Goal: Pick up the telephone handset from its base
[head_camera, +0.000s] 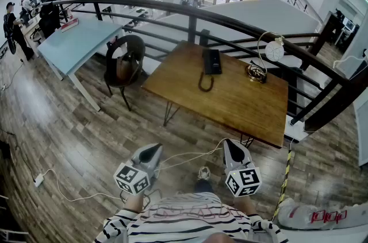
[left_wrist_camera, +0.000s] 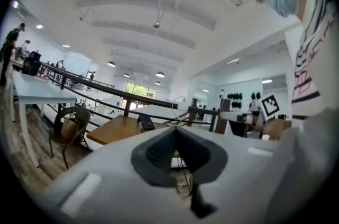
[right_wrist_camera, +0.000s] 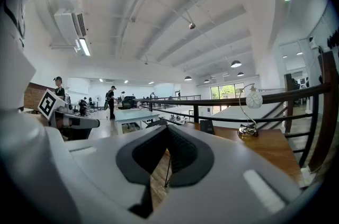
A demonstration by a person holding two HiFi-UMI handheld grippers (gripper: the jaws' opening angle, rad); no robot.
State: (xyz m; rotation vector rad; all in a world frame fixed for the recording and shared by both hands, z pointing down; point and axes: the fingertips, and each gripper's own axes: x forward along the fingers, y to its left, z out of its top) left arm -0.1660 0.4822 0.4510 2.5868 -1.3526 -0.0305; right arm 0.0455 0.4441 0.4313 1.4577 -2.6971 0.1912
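The black telephone (head_camera: pixel 211 61) lies at the far edge of the wooden table (head_camera: pixel 230 101), its handset resting on the base and its cord looped toward me. Both grippers hang over the floor, short of the table's near edge. The left gripper (head_camera: pixel 154 147) is shut with nothing in it, and so is the right gripper (head_camera: pixel 229 143). In the left gripper view the closed jaws (left_wrist_camera: pixel 175 130) point level at the table, with the telephone (left_wrist_camera: pixel 145 122) small beyond them. The right gripper view shows its closed jaws (right_wrist_camera: pixel 167 127) and the telephone (right_wrist_camera: pixel 206 126) far off.
A small lamp (head_camera: pixel 265 61) stands on the table's far right. A black railing (head_camera: pixel 230 23) curves behind the table. A dark chair (head_camera: pixel 123 64) sits left of it, next to a light blue table (head_camera: pixel 75 43). A white cable and plug (head_camera: pixel 39 180) lie on the wooden floor.
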